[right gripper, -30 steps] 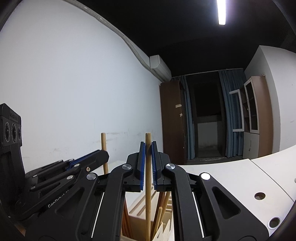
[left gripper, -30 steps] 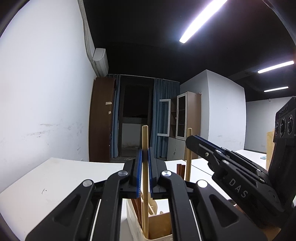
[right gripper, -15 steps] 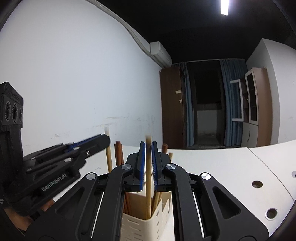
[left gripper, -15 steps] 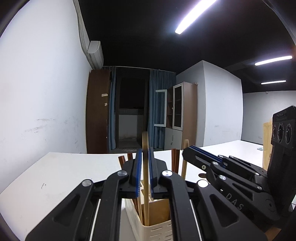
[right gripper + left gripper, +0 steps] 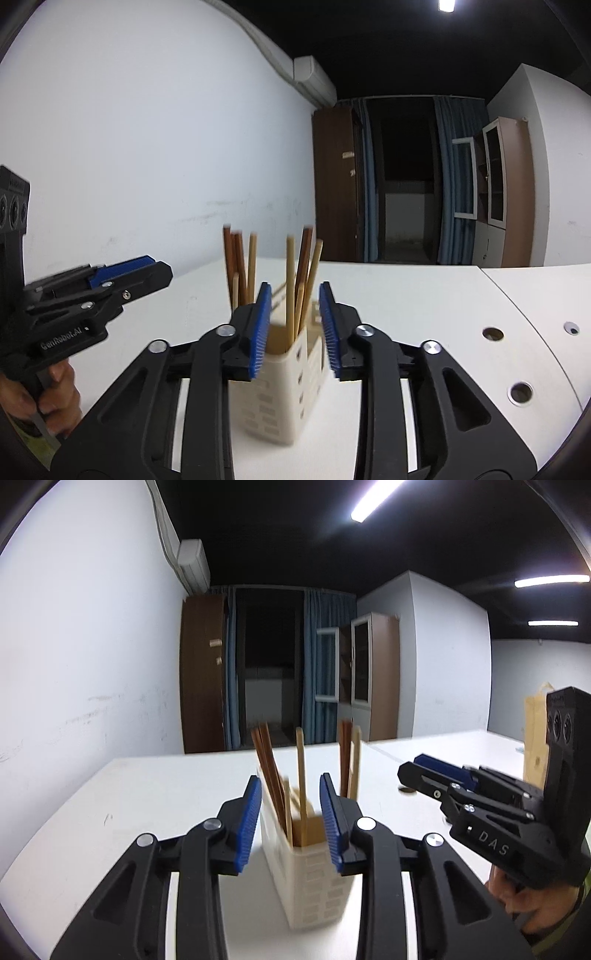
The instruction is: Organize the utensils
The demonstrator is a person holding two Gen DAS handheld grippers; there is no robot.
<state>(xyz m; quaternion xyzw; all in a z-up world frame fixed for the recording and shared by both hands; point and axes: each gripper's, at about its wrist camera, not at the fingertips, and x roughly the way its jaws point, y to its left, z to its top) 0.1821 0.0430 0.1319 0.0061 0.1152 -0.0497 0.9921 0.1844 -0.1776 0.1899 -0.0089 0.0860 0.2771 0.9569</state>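
Note:
A cream slotted utensil holder [image 5: 314, 878] stands on the white table [image 5: 147, 805], and shows in the right wrist view [image 5: 280, 387] too. Several light and dark wooden chopsticks [image 5: 301, 771] stand upright in it, also seen from the right wrist [image 5: 291, 273]. My left gripper [image 5: 290, 821] is open and empty, just in front of the holder. My right gripper [image 5: 295, 325] is open and empty, also just in front of the holder. Each gripper shows in the other's view: the right one [image 5: 417, 771] and the left one [image 5: 147, 269].
The white table has round cable holes [image 5: 521, 393] at the right. A brown paper bag [image 5: 535, 731] stands far right. A white wall [image 5: 129, 147] runs along the left. Cabinets [image 5: 373, 679] and a dark doorway lie beyond the table.
Both grippers have opened and let go of the chopsticks they held. The chopsticks now stand in the holder. Both grippers have drawn back and up from it.

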